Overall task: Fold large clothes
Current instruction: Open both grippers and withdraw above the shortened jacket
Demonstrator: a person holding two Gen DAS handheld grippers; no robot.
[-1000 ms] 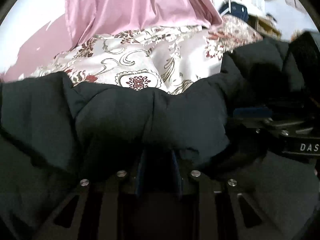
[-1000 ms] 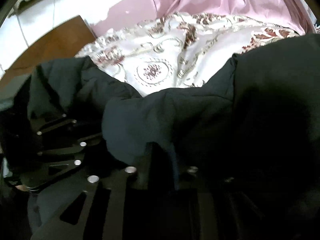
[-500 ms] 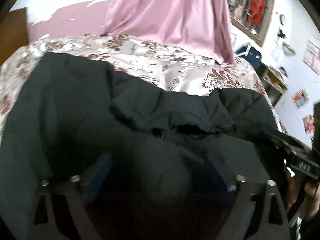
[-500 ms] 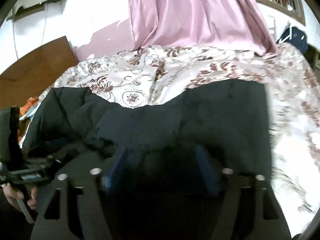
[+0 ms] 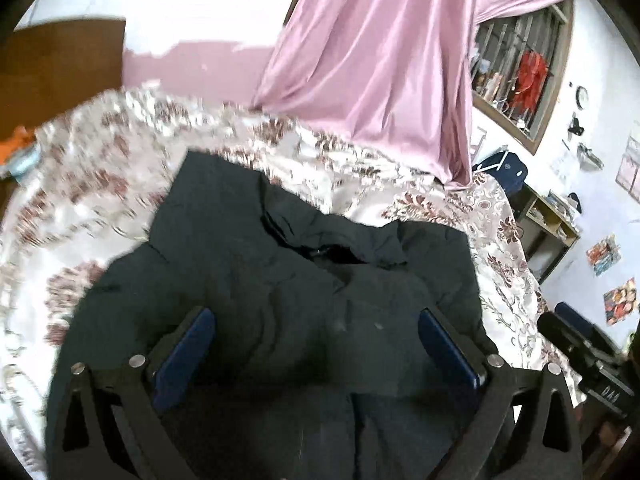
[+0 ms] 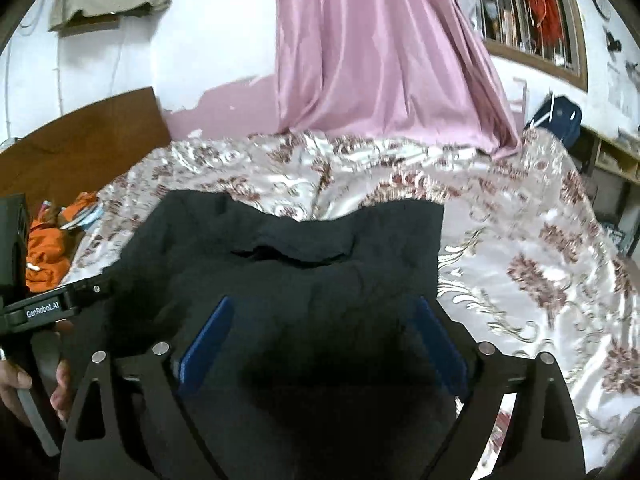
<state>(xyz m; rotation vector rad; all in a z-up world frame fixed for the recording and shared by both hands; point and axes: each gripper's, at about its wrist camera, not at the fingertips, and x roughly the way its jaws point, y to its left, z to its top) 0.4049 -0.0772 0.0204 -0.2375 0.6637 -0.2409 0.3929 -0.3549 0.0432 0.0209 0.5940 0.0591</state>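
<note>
A large black padded jacket [image 5: 304,272] lies folded on the floral bedspread [image 5: 100,184], its collar toward the far side. My left gripper [image 5: 316,320] is open and empty, raised above the jacket's near part, blue pads wide apart. My right gripper [image 6: 320,308] is also open and empty above the same jacket [image 6: 320,264]. The right gripper's body [image 5: 580,344] shows at the left view's right edge. The left gripper's body [image 6: 52,304] shows at the right view's left edge.
A pink curtain [image 6: 380,52] hangs behind the bed. A wooden headboard [image 6: 80,136] stands at the left. Orange clothing [image 6: 48,248] lies by the bed's left side. Shelves [image 5: 548,220] and a barred window [image 6: 532,12] are at the right.
Both grippers were shut on the jacket's edge one second ago. They have since let go, opened wide and pulled back upward. The jacket now lies folded on the bed.
</note>
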